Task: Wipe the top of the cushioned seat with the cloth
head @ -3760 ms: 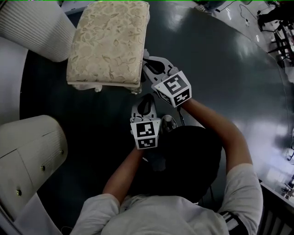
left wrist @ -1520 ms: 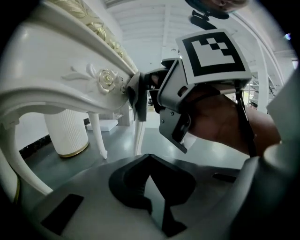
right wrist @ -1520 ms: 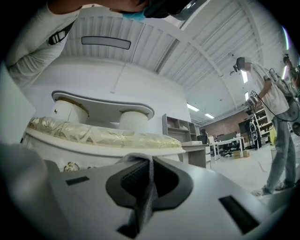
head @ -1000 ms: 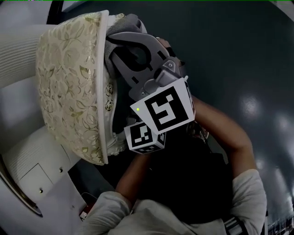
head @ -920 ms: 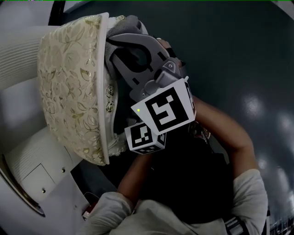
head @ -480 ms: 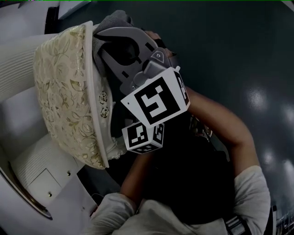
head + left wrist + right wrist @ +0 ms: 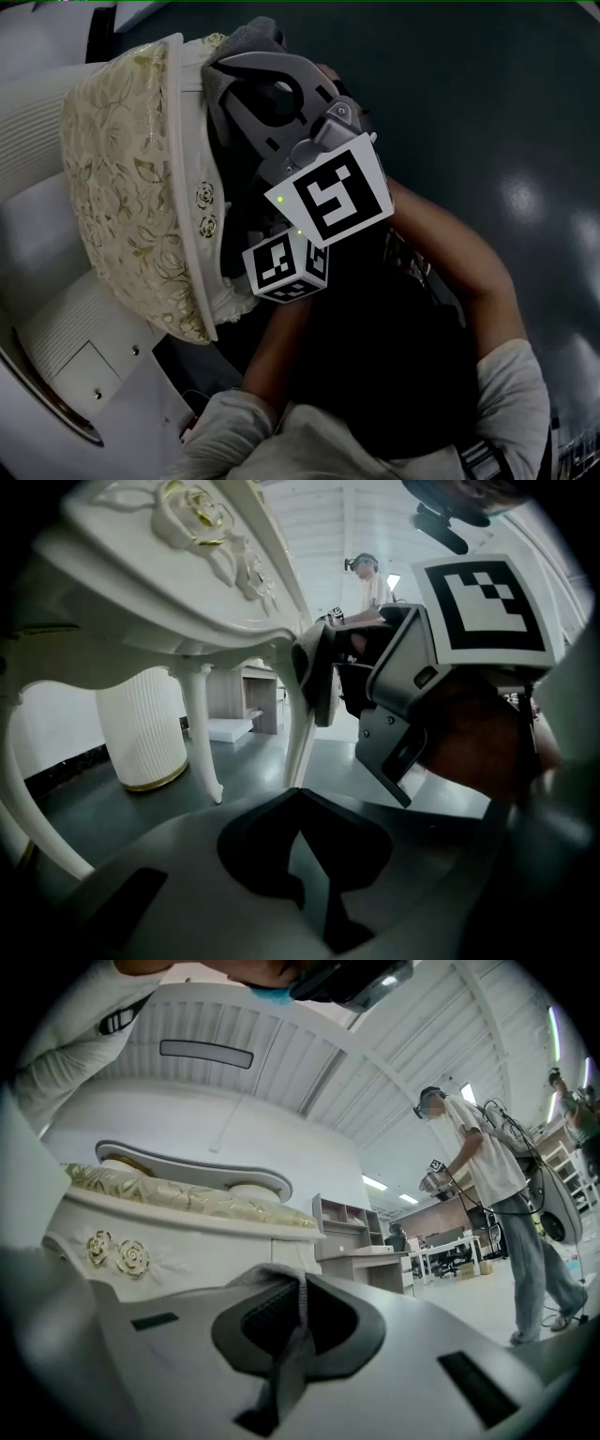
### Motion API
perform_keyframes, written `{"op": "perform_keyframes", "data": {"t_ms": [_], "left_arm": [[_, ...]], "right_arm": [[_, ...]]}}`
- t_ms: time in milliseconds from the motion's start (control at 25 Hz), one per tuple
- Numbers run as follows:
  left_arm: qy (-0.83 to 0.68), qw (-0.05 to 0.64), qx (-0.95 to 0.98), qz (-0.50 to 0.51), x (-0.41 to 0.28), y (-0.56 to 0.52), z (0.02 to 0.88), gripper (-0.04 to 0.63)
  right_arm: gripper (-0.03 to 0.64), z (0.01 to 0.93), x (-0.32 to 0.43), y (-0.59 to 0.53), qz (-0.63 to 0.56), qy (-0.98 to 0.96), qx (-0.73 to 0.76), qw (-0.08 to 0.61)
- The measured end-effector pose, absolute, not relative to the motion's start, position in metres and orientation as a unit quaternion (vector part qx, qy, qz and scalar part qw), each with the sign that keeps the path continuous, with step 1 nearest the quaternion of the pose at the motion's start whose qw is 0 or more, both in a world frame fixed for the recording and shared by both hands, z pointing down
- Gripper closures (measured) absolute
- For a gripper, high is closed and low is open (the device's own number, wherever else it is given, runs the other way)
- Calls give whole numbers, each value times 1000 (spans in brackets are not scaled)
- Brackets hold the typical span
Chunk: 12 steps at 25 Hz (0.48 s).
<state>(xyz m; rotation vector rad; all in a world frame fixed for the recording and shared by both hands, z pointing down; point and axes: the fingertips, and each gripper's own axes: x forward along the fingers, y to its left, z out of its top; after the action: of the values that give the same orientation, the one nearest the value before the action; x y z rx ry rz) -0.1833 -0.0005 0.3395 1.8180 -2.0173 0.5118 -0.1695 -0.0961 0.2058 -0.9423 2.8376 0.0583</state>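
The cushioned seat [image 7: 122, 178] has a cream floral top and a white frame with gold roses; it fills the left of the head view. My right gripper [image 7: 234, 66] is raised beside the seat's frame, shut on a grey cloth [image 7: 248, 36]. In the right gripper view the cloth [image 7: 286, 1363] hangs between the shut jaws of the right gripper [image 7: 300, 1281], with the cushion [image 7: 187, 1196] ahead at about jaw height. My left gripper [image 7: 298, 794] is shut with nothing in it, low beside the seat's carved legs [image 7: 199, 728].
White ribbed furniture [image 7: 56, 309] stands behind and beside the seat. A dark glossy floor [image 7: 487, 94] lies to the right. A white ribbed pedestal [image 7: 141, 728] stands beyond the seat's legs. A person [image 7: 487, 1166] stands at the right, with desks farther back.
Since 3.8 s ago the grippers have come up close against the seat's side. Over the last second the right gripper with the cloth barely shifts; the left gripper's cube slides slightly left.
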Motion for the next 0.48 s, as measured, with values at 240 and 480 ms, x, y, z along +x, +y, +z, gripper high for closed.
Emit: {"op": "perform_keyframes", "data": {"t_ms": [240, 480], "left_arm": [[-722, 188, 639, 185, -188, -2, 343, 581], [-718, 186, 644, 189, -183, -1, 346, 581]], "right_arm": [[603, 214, -170, -96, 7, 948, -312, 66], [603, 219, -168, -97, 8, 947, -316, 61]]}}
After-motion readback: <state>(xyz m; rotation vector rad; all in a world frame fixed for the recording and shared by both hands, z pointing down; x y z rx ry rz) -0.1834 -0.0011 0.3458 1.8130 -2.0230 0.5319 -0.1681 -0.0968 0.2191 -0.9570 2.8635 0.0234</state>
